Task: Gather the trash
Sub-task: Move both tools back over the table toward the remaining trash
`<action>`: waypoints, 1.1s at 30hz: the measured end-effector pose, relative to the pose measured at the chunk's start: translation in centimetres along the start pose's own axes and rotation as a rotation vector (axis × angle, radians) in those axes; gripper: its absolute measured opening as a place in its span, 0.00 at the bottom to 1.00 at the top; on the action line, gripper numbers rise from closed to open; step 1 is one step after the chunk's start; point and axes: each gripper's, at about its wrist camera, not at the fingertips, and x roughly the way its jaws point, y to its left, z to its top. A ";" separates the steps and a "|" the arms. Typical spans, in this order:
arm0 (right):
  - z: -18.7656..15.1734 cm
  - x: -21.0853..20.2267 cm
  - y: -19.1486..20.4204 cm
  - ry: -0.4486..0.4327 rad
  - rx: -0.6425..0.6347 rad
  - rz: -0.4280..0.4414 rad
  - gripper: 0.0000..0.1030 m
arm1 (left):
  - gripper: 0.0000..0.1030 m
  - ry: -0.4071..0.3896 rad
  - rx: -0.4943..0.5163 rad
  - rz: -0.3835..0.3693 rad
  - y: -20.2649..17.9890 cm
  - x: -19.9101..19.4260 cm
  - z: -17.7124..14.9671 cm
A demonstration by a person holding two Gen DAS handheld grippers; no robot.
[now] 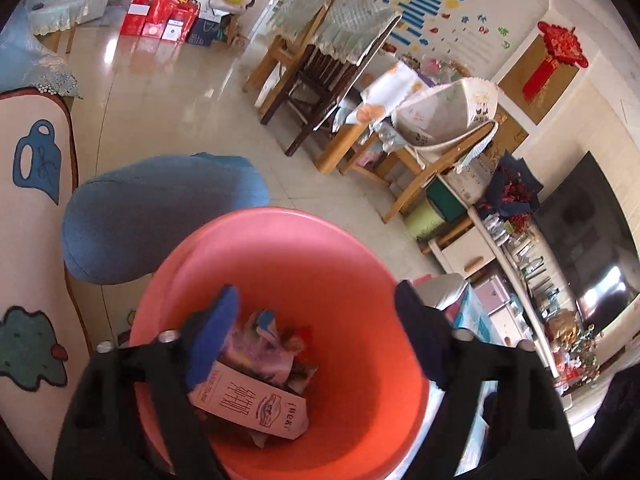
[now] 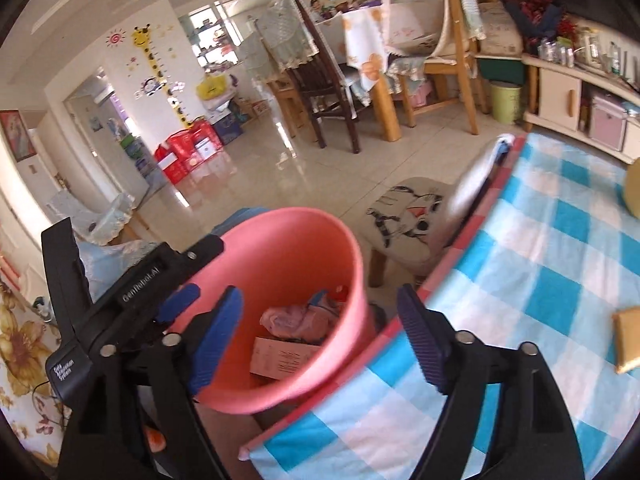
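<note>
A pink bin (image 1: 320,248) stands on the floor beside the table, and I look straight down into it in the left wrist view. Inside lie a white and pink carton (image 1: 256,404) and crumpled wrappers (image 1: 264,344). My left gripper (image 1: 320,336) hangs open above the bin's mouth with nothing between its fingers. In the right wrist view the bin (image 2: 280,240) is left of the table edge, with the carton (image 2: 280,356) and a pinkish wrapper (image 2: 296,320) at its bottom. My right gripper (image 2: 320,336) is open and empty, straddling the bin's rim and the table corner.
A blue and white checked cloth (image 2: 540,280) covers the table, with a yellow-brown pad (image 2: 628,340) on it at the right. A cartoon-print stool (image 2: 408,216) and a blue cushioned stool (image 1: 160,216) stand close to the bin. Dining chairs (image 2: 328,92) stand further off.
</note>
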 end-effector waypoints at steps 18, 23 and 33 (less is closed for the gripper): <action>-6.7 -11.1 -7.2 -0.051 0.034 -0.245 0.87 | 0.96 -0.039 0.233 -0.119 -7.1 -2.2 -4.6; -7.7 -13.7 -8.6 -0.081 0.058 -0.284 0.88 | 0.96 0.035 0.362 -0.180 -10.1 -2.7 -6.7; -9.7 -19.4 -11.9 -0.161 0.126 -0.325 0.89 | 0.96 0.133 0.514 -0.278 -14.0 -3.5 -11.5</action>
